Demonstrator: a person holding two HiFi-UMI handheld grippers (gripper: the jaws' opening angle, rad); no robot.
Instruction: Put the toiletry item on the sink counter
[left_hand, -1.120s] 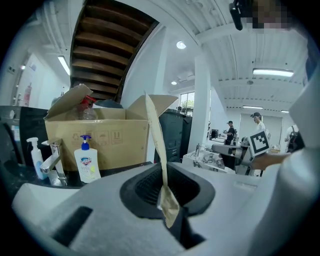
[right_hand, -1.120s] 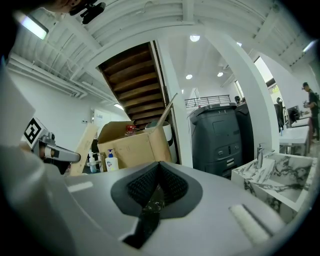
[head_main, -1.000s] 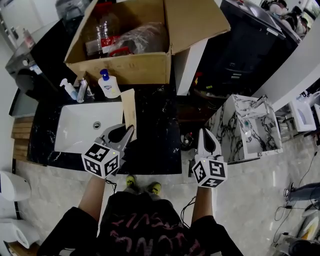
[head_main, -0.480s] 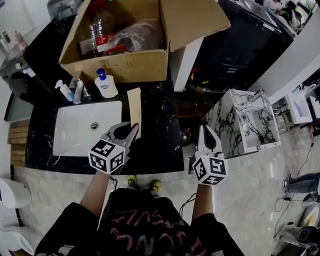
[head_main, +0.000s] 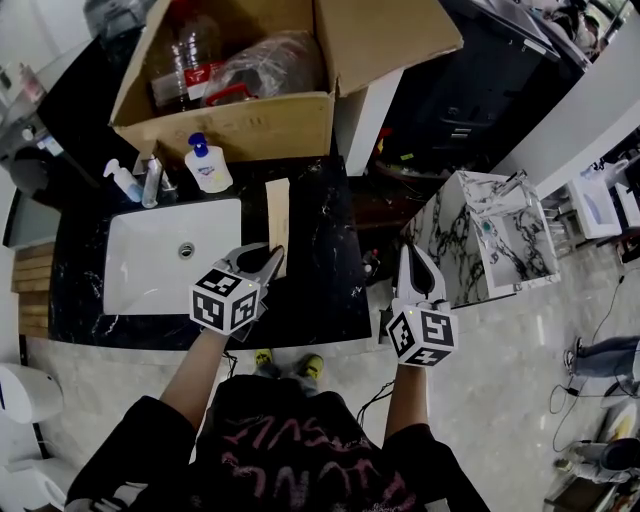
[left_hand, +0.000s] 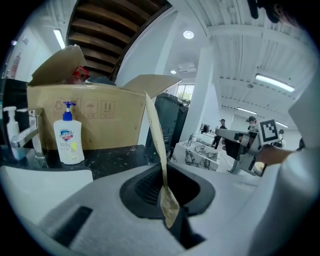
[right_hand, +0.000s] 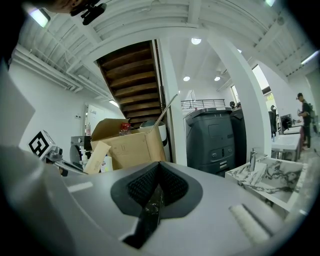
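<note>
Holds the left gripper over the front edge of the counter, pointed away from the body and tipped slightly down, jaws pinched on the lower end of a thin packet. Holds the right gripper just off the counter's right end, about level, jaws together on nothing. Reaches the left forearm in toward the counter's middle, the right forearm straight ahead.
</note>
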